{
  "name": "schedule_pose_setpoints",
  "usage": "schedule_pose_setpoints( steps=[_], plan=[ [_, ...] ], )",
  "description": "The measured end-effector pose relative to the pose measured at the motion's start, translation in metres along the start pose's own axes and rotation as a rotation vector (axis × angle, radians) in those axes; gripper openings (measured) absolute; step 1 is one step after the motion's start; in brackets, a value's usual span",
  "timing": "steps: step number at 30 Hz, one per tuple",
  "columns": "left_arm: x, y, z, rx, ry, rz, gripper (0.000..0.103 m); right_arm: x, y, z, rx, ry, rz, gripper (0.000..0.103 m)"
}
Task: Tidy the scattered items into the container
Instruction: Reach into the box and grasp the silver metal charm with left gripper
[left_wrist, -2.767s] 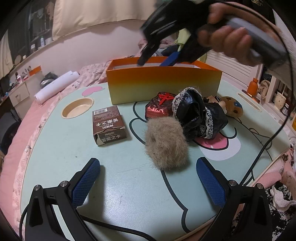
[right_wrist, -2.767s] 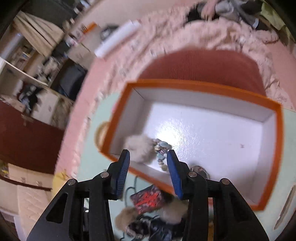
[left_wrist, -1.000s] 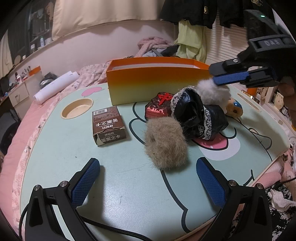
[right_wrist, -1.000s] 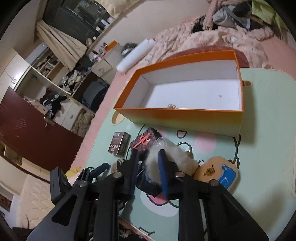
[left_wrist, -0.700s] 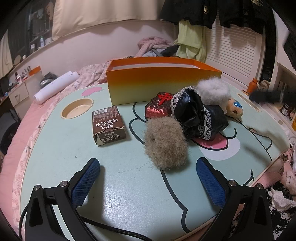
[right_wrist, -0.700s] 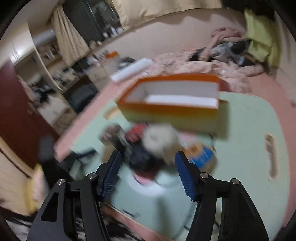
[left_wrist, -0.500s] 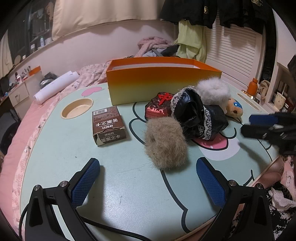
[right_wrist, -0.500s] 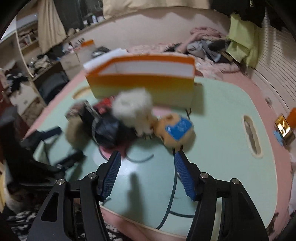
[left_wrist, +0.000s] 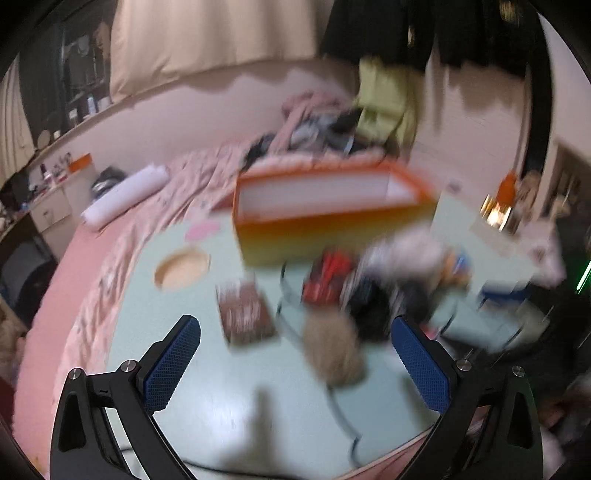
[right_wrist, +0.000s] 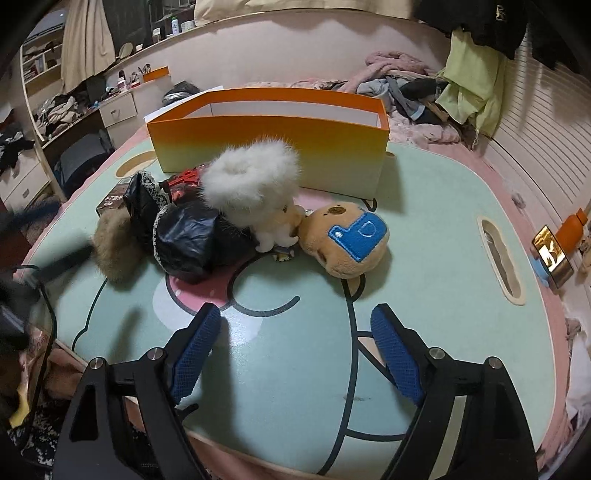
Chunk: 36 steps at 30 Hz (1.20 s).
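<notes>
I find the tall orange cardboard box (right_wrist: 269, 147) at twelve o'clock on the mint-green table (right_wrist: 436, 236), its floor hidden, six loose items including the white fluffy pompom (right_wrist: 251, 181) remaining outside, and both right gripper (right_wrist: 295, 350) and left gripper (left_wrist: 295, 365) spread, empty.

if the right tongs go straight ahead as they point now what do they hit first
Probably the brown plush with the blue patch; bare table lies between it and the open right tongs. Depth is uncertain, and the orange box stands farther back.
</notes>
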<state>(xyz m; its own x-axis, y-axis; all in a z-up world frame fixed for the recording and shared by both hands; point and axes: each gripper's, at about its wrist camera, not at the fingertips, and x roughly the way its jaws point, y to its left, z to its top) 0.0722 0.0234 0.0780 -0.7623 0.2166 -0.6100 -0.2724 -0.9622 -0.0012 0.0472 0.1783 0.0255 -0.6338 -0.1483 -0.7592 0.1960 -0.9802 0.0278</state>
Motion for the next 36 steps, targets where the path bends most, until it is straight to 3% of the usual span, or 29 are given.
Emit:
schedule_pose_setpoints(
  steps=[2,5,8,12,16,19,22,27,30,33,36],
  plan=[
    [-0.003,0.007,0.033,-0.031,-0.004,-0.079,0.103,0.000,0.000,0.000,0.001,-0.001,-0.001,0.083],
    [0.018,0.006,0.087,-0.033,0.094,-0.179,0.103,0.001,0.000,0.000,0.001,-0.002,-0.001,0.083],
    [0.062,-0.010,0.130,0.015,0.251,-0.259,0.103,0.001,0.000,0.000,0.001,-0.003,-0.001,0.083],
    [0.131,-0.024,0.153,-0.080,0.503,-0.361,0.103,-0.002,0.001,-0.002,0.001,-0.007,0.001,0.083],
    [0.175,-0.038,0.146,-0.041,0.636,-0.292,0.102,-0.002,0.002,-0.004,0.002,-0.010,0.004,0.083],
    [0.197,-0.036,0.139,-0.047,0.718,-0.239,0.093,-0.002,0.002,-0.003,0.002,-0.011,0.004,0.083],
    [0.212,-0.032,0.135,-0.096,0.772,-0.255,0.092,-0.003,0.003,-0.003,0.003,-0.013,0.003,0.083],
    [0.226,-0.034,0.124,-0.083,0.821,-0.223,0.092,-0.002,0.005,-0.002,0.003,-0.015,0.005,0.083],
    [0.235,-0.035,0.114,-0.060,0.848,-0.181,0.080,-0.002,0.005,-0.002,0.002,-0.015,0.004,0.083],
    [0.232,-0.041,0.110,0.013,0.823,-0.149,0.080,-0.002,0.005,-0.003,0.001,-0.016,0.003,0.083],
    [0.228,-0.041,0.109,0.022,0.806,-0.162,0.078,-0.002,0.006,-0.003,0.004,-0.015,0.004,0.083]
  ],
)
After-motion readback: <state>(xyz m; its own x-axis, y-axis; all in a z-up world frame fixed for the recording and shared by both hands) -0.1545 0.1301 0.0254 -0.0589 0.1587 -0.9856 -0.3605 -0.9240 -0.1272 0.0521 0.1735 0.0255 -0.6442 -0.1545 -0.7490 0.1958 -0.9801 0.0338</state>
